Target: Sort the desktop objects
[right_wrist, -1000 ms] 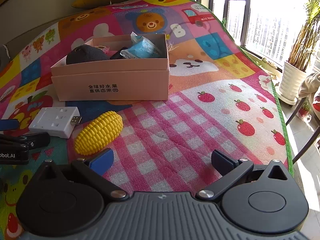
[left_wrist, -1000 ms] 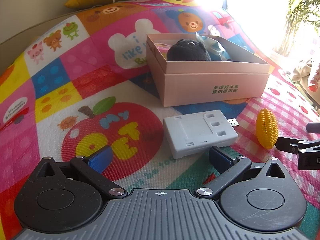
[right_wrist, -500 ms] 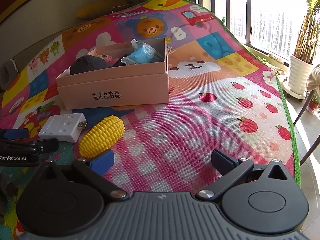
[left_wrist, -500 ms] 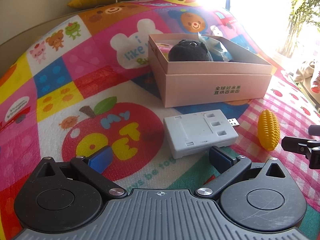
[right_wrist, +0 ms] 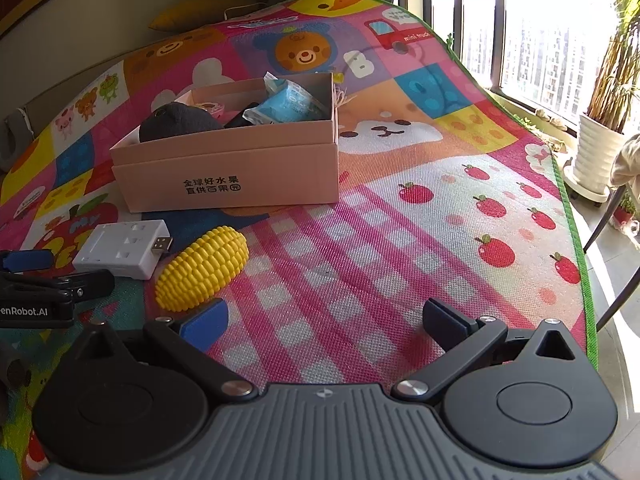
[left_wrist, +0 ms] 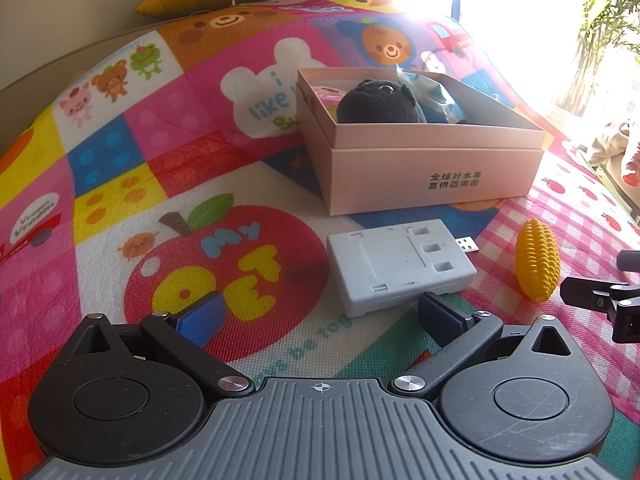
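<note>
My left claw (left_wrist: 320,316) hangs released over the colourful play mat (left_wrist: 120,184), its blue pads spread wide with nothing between them. The white USB adapter block (left_wrist: 400,266) lies flat on the mat just past my right pad at about 1 o'clock, its metal plug pointing away towards 2 o'clock. Beyond it at 12 to 1 o'clock sits the pink cardboard box (left_wrist: 432,176), open on top, with a black plush toy (left_wrist: 380,102) inside and a blue packet (right_wrist: 286,104) beside the toy. The yellow toy corn cob (left_wrist: 536,264) rests on the pink checked patch at 3 o'clock, apart from the adapter, and the tip of my other tool shows just beside it at the frame's right edge.

My right claw (right_wrist: 324,320) is also released and empty, pads wide apart above the checked patch. In its view the corn cob lies tilted at 10 o'clock, very near my left pad (right_wrist: 204,324), though I cannot tell if they touch. The adapter sits at 9 to 10 o'clock beyond the cob, the box at 11 o'clock. A potted plant (right_wrist: 600,120) stands by the window at 2 o'clock
</note>
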Available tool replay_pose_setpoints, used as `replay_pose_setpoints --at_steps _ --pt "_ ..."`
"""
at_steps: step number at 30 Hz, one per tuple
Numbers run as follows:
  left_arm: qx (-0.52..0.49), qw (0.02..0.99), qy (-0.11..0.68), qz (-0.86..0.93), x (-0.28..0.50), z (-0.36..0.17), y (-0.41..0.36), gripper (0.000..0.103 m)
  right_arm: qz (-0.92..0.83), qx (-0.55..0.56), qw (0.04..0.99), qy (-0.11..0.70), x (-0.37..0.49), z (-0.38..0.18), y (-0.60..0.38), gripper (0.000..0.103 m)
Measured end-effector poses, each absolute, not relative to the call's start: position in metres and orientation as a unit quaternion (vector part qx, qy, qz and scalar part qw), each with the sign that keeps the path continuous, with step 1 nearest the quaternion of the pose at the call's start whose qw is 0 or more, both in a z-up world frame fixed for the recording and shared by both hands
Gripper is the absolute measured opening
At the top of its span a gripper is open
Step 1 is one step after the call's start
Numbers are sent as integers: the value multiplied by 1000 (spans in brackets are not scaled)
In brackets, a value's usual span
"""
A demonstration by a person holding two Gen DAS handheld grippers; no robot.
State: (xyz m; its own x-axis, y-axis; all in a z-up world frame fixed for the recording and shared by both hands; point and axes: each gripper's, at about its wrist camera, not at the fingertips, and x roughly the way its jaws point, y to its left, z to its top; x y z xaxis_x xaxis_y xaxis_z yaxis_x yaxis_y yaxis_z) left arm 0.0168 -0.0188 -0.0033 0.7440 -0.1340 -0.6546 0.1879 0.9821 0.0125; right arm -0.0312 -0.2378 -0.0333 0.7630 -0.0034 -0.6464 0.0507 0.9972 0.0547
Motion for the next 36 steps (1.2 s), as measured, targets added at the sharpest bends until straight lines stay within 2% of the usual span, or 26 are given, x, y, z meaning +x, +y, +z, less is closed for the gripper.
replay_pose_setpoints --at_steps 25,27,31,34,36 --pt "26 931 347 -108 15 -2 -12 103 14 4 933 359 -32 -29 -229 102" --pt "32 931 348 -105 15 -2 -14 103 31 3 934 355 -32 -23 -225 97" --pt "22 932 345 -108 14 -1 -10 103 72 -59 940 327 -36 -6 -201 96" --pt "-10 935 339 -101 11 3 3 103 102 -81 933 336 -33 -4 -185 82" --pt "-19 939 333 -90 8 6 12 103 113 -88 924 355 -30 -9 -176 69"
